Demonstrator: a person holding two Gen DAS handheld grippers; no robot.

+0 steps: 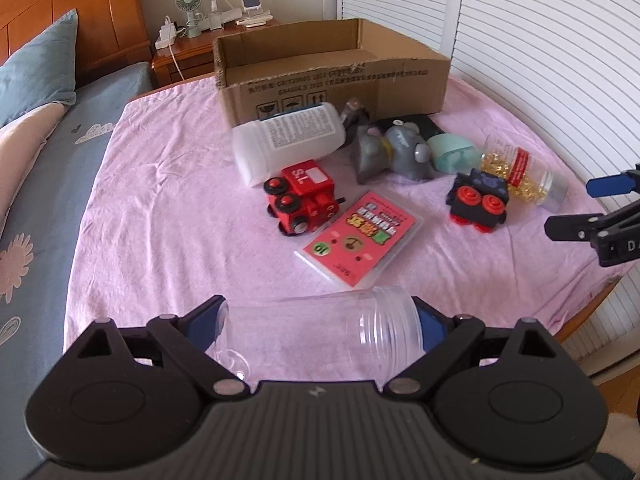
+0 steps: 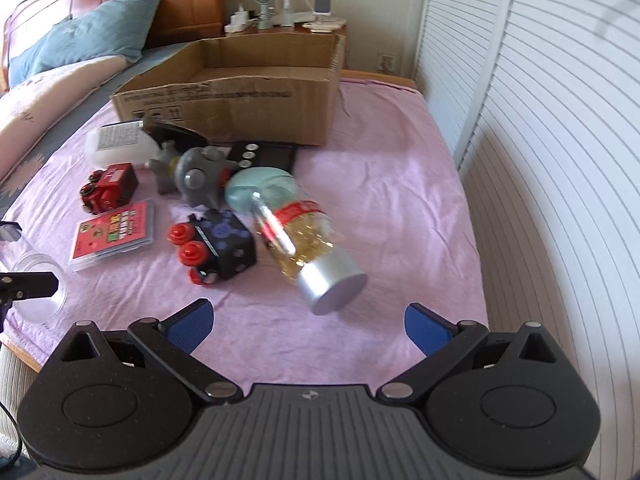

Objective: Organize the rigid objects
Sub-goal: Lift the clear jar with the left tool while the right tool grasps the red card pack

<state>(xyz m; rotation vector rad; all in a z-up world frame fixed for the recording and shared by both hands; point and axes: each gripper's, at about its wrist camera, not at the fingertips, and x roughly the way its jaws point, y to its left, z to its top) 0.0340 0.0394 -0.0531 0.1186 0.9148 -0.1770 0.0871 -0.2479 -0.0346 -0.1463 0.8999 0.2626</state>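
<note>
Between the left gripper's (image 1: pixel 320 322) blue pads lies a clear jar (image 1: pixel 316 332), gripped end to end, its long axis crosswise to the fingers, threaded mouth to the right. Ahead, past the toys on the pink sheet (image 1: pixel 160 200), stands the open box (image 1: pixel 332 76), likely the jar's goal. On the other side, the right gripper (image 2: pixel 308 326) hangs spread and empty, nearest the capsule bottle (image 2: pixel 308 244), whose silver cap points toward it.

Between the left claw's (image 1: pixel 320 320) blue pads (image 1: pixel 430 326) lies a clear jar (image 1: pixel 320 332). Beyond it, a pink cloth (image 1: pixel 168 200), a red toy train (image 1: pixel 302 200), a pink card pack (image 1: pixel 358 236), a black block with red wheels (image 1: pixel 478 200) and a brown cardboard box (image 1: pixel 332 80). Ahead of the right claw (image 2: pixel 308 320), a silver-capped bottle of golden capsules (image 2: pixel 312 248).
</note>
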